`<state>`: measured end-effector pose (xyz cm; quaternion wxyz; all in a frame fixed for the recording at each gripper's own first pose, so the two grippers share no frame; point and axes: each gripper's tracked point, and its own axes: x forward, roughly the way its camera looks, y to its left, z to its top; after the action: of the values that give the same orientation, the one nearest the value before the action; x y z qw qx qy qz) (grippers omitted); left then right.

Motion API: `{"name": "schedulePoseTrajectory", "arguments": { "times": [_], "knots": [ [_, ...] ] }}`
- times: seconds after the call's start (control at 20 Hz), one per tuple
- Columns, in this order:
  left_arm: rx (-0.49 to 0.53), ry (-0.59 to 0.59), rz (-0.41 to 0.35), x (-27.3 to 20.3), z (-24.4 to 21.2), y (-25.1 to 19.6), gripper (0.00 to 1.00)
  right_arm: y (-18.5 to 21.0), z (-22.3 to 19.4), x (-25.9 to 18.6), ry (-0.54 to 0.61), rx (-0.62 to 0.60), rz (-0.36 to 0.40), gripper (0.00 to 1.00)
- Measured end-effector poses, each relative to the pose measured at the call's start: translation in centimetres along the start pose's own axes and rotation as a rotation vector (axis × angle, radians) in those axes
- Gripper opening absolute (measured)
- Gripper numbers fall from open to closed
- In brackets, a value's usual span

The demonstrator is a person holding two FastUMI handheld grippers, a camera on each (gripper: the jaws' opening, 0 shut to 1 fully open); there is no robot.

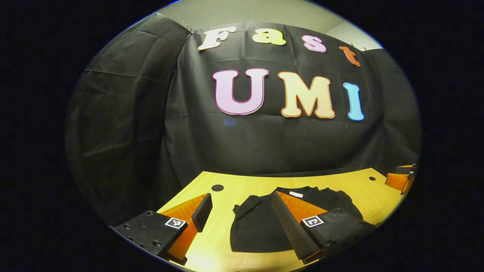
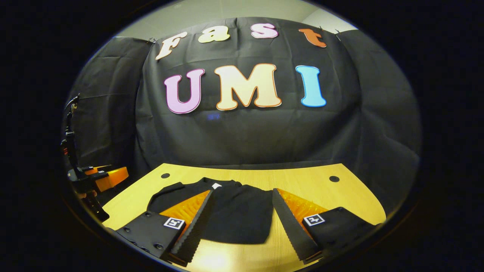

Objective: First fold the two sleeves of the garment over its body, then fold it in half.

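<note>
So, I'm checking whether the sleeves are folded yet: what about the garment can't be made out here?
- Left gripper view: the right finger covers part of the garment, hiding its right sleeve.
- Right gripper view: the left finger crosses the garment's left side.
- Both views: black cloth shows no fold lines, so sleeve state is unclear.

Garment (image 1: 261, 226) showing plain black, no print; small white tag (image 1: 296, 194) sitting at its collar. Tabletop (image 1: 332, 185) showing light yellow wood grain, with dark round holes (image 1: 217, 187) dotting it near far corners. Booth wall cloth (image 2: 242, 136) hanging black, creased. Strip of wall above cloth (image 2: 227, 9) appearing pale grey-green. Square black-and-white markers (image 2: 174, 223) showing on each tool body.
</note>
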<state>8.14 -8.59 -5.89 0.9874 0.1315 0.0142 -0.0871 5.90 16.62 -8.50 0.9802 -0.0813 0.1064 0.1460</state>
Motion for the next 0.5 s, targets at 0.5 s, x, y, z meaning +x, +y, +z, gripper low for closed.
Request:
{"name": "schedulePoseTrajectory", "arguments": {
  "times": [0.5],
  "knots": [
    [0.013, -0.012, -0.033, -13.0, -1.5, 3.0, 0.97, 3.9, -4.7, -14.1, -0.057, 0.023, -0.016, 0.93]
  ]
}}
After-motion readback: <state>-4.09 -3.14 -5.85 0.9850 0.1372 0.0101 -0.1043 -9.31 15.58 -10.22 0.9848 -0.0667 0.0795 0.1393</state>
